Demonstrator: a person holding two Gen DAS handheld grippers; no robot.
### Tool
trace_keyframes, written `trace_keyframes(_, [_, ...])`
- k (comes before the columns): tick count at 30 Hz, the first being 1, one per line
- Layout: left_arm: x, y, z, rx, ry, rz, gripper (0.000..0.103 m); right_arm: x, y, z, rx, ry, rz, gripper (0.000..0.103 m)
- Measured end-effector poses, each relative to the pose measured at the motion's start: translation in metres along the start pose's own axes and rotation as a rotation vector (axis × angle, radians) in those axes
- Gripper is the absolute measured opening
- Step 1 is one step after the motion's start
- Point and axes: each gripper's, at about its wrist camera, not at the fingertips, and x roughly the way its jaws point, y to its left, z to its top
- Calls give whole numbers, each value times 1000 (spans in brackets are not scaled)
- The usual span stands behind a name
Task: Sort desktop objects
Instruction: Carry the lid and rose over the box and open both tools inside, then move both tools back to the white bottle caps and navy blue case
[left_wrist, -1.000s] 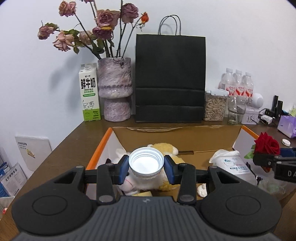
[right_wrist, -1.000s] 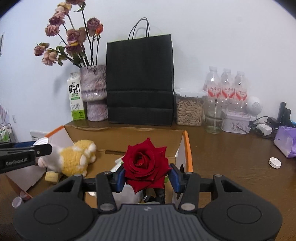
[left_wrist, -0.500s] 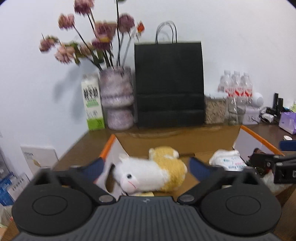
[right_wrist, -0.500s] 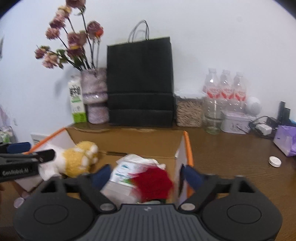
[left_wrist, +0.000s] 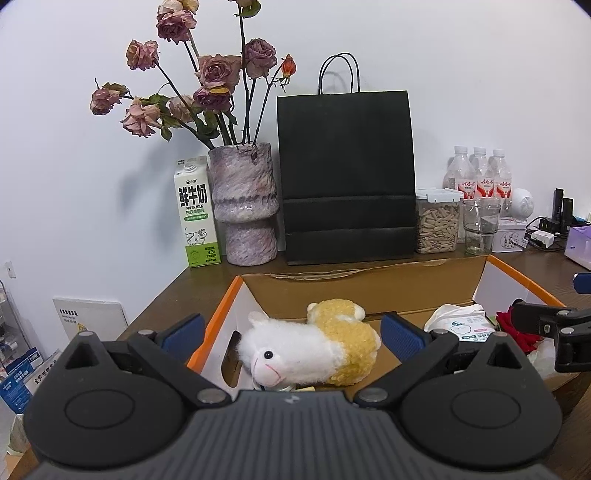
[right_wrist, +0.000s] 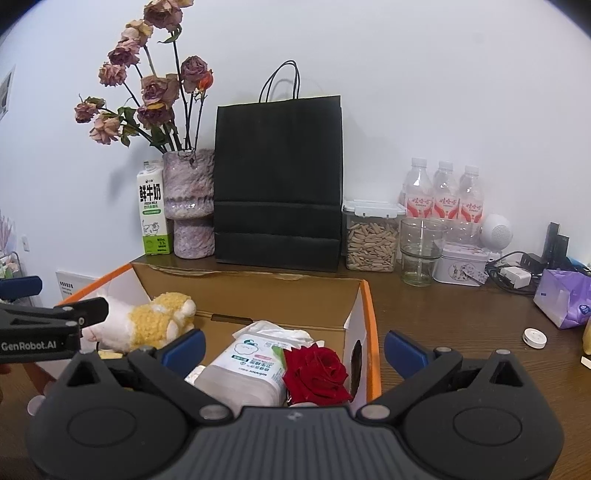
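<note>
An open cardboard box (left_wrist: 369, 291) with orange-edged flaps sits on the brown desk. My left gripper (left_wrist: 291, 330) stands wide open above its left part, with nothing between the pads. Below it lies a white and yellow plush toy (left_wrist: 310, 350). My right gripper (right_wrist: 294, 345) is also wide open and empty, over the box (right_wrist: 258, 295) at its right end. A red rose (right_wrist: 317, 373) lies in there beside a pack of wet wipes (right_wrist: 247, 369). The plush toy (right_wrist: 147, 325) shows at the left. No white cup shows in either view.
Along the back wall stand a milk carton (left_wrist: 195, 218), a vase of dried roses (left_wrist: 247, 206), a black paper bag (left_wrist: 347, 177), a seed jar (right_wrist: 371, 236), a glass (right_wrist: 421, 251) and water bottles (right_wrist: 443, 195). A small white lid (right_wrist: 534, 338) and purple tissue pack (right_wrist: 565, 302) lie right of the box.
Both grippers went from shut to wide open. The white cup has left the left jaws and is out of sight. The rose dropped from the right jaws into the box.
</note>
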Motion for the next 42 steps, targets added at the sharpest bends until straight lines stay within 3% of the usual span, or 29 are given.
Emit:
trace_keyframes(15, [-13,2,5,-12,-44,11,103,-4,5,2,-30,-22,-16,103])
trace_keyframes(23, [-28,22,11,-81,-40,15,103,-24,11,9,-27,-43,4,103])
trace_keyframes(32, [-52,46,4,-68,-25,31,103,-49,20,6,-57,11,37,103])
trace_keyframes(42, [-64,78,-33,-25,79,20,103,-67,57,-11,-111,126,103,103])
